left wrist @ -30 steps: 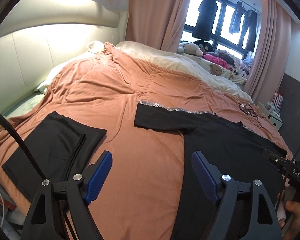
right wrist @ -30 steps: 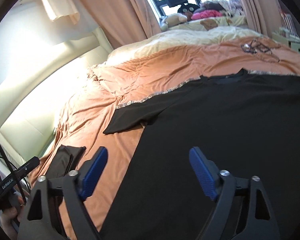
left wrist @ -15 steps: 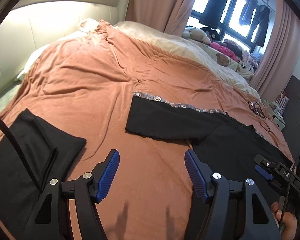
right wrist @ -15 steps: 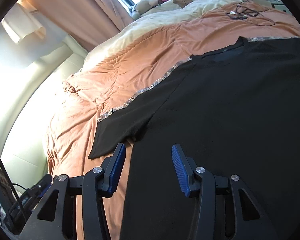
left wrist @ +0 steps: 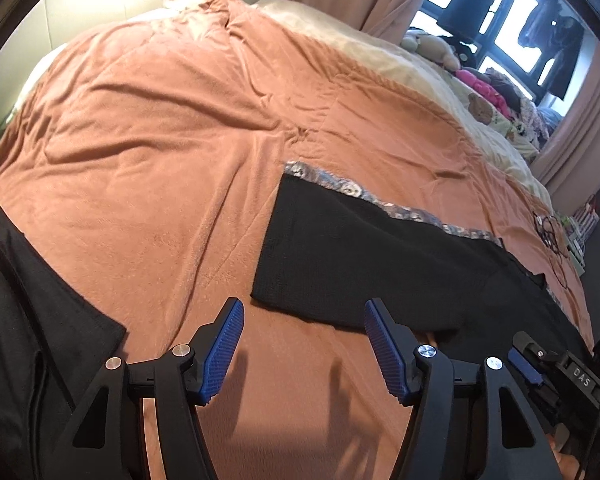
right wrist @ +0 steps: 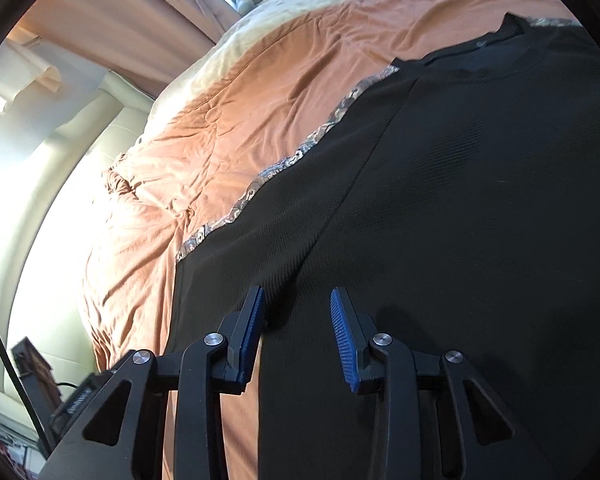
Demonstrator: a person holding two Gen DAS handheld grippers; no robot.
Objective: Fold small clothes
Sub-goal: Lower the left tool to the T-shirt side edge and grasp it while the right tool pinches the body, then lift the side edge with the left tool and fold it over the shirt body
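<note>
Lying flat on the rust-orange velvety bedspread, the black knit short-sleeved top looks light, limp and a little textured, so it should pinch easily but sag and drag if lifted by one point. Its left sleeve stretches out toward the headboard side, cuff edge free and square: a good place to take hold, along with the underarm seam. The left tongs stand wide, empty, just short of that sleeve's lower hem. The right tongs are narrower but still parted and empty, hovering over the underarm area of the top. A folded black garment sits well apart at the left. Bare bedspread between the two gives room to swing the sleeve inward; a cable tangle lies beyond the collar.
</note>
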